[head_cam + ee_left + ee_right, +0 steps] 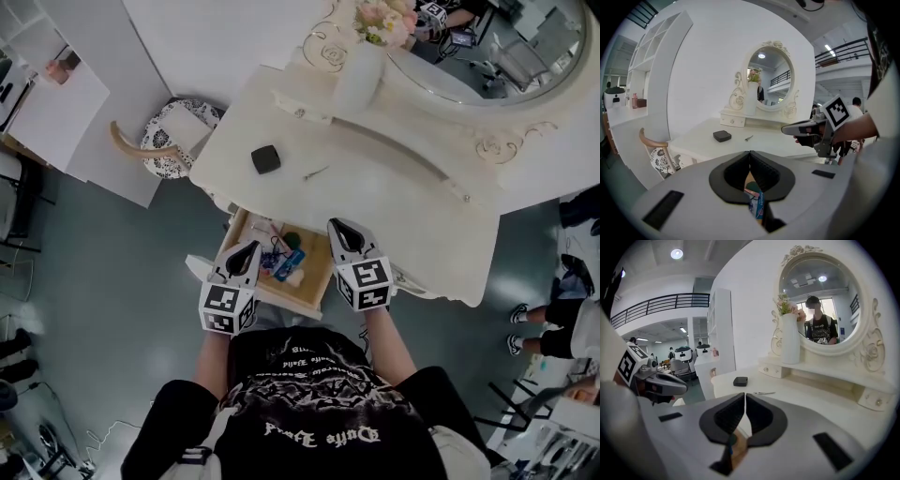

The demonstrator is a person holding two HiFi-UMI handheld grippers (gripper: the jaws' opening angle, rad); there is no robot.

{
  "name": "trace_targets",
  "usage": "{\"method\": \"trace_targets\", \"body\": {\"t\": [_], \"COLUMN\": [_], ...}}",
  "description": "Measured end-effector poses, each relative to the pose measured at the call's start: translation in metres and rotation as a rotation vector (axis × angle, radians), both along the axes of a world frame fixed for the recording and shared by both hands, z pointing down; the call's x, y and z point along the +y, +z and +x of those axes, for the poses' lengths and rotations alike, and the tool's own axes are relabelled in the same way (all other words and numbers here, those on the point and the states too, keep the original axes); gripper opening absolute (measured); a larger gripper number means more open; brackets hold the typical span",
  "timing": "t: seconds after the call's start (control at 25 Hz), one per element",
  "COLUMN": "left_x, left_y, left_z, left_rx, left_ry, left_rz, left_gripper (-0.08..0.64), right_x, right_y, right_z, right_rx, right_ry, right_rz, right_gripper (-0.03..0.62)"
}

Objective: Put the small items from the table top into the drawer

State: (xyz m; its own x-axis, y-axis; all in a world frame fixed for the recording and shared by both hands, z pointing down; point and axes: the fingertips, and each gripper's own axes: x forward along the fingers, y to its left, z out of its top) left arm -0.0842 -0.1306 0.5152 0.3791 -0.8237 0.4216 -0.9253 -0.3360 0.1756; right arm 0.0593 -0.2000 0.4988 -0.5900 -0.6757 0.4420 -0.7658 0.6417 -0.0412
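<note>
We note the left hand-held gripper and the right hand-held gripper both over the open drawer at the front of the bench. Each has its jaws pressed together with nothing between them. The drawer already holds a blue packet and other small clutter. On the bench top, well apart from both grippers, lie a black box and, near it, a thin clip. Risks, as we judge them: the closed jaws must spread before either pickup, or they will only shove the box toward the bench edge. The clip lies flat and thin, so the pads may skate over it and flick it to the floor. A reach across may knock the protruding drawer, and a long one could tip the vase behind. Only the head view shows the drawer's contents and both grippers at once. Only the gripper views show the jaw tips meeting. The right gripper view adds the mirror with a person reflected, and the left gripper view adds the chair beside the bench.
</note>
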Motion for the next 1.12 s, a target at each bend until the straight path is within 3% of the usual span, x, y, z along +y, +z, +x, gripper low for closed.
{"method": "trace_targets", "body": {"t": [0.2, 0.32, 0.64, 1.12], "left_x": [-0.011, -0.017, -0.019, -0.029], "left_y": [0.005, 0.006, 0.014, 0.026], "left_z": [-0.015, -0.018, -0.031, -0.081], "left_rx": [0.006, 0.010, 0.003, -0.026], "left_ry": [0.015, 0.024, 0.042, 0.027], "left_rz": [-0.016, -0.009, -0.042, -0.100], "left_gripper": [0.015, 0.015, 0.017, 0.017], "right_x": [-0.018, -0.029, -0.061, -0.110], "right_y": [-0.004, -0.001, 0.018, 0.056], "right_z": [-0.011, -0.018, -0.043, -0.047], "right_rx": [0.006, -0.020, -0.036, -0.045], "right_ry": [0.058, 0.085, 0.133, 0.385], "right_rz": [0.014, -0.017, -0.085, -0.213], "right_gripper": [0.019, 0.104, 0.177, 0.179]}}
